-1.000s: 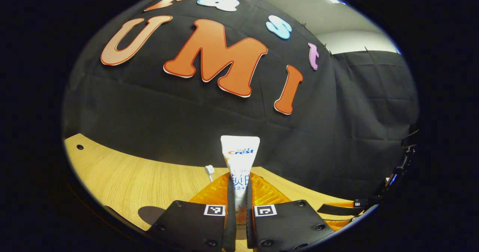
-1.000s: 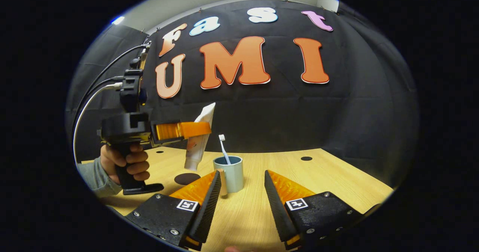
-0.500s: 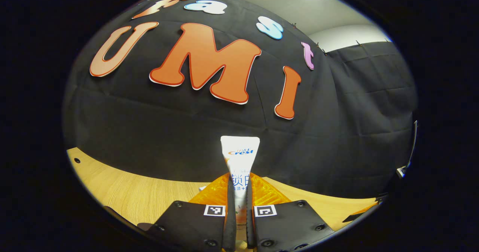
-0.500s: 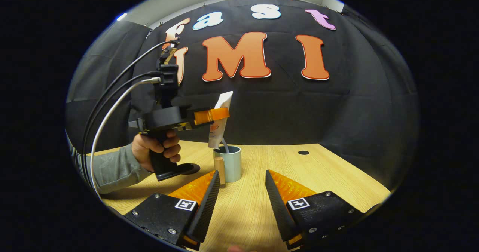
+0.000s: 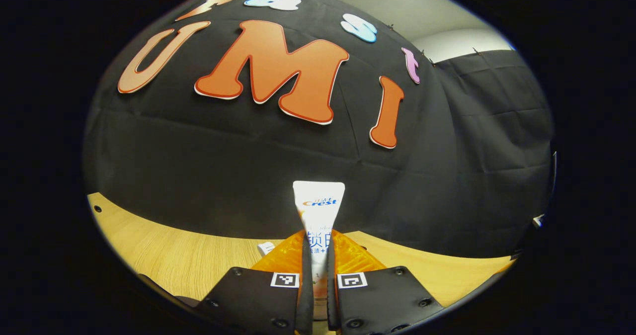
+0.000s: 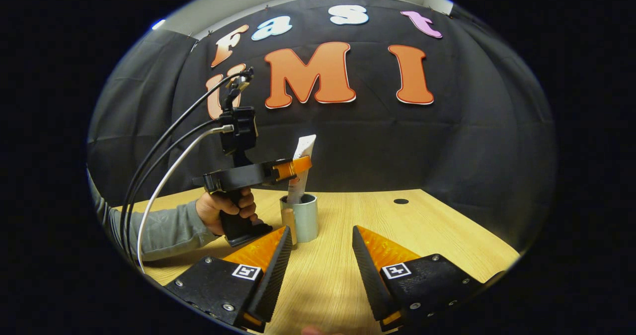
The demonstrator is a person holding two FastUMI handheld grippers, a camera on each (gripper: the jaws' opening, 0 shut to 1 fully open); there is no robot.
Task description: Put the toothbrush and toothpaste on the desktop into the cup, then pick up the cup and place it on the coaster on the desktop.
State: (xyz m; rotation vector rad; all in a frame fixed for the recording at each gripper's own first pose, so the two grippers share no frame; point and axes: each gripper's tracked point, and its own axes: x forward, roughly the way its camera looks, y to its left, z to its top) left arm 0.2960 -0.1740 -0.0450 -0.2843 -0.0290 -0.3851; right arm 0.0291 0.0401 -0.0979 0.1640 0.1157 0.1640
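Right now the toothpaste [image 6: 301, 173] is being put into the cup [image 6: 300, 219]. In the left gripper view, the tube is pinched tight between the two fingers of the left gripper [image 5: 318, 280] at the bottom middle of the frame, and its flat white end sticks up above them. In the right gripper view, that same gripper is seen at the middle left, held by a hand [image 6: 226, 210] in a grey sleeve [image 6: 161, 230], with wires curving up and away from it. The tube hangs from it with its lower end already down inside the cup, which stands upright near the middle of the frame, just past the right gripper's fingers. A small wooden piece on the cup's left side looks like a handle. The toothbrush cannot be picked out in the cup from here. The right gripper [image 6: 318, 255] waits at the bottom of its own view with its fingers spread wide and nothing between them. Next, it seems, the tube should be lowered a bit more and let go, so it leans on the cup's rim and does not tip the cup over. After that the cup must be lifted and set on the coaster. The desktop [image 6: 422, 235] is light wood with small dark holes in it. Black cloth hangs behind it, and a pale wall is seen along the top of both frames.
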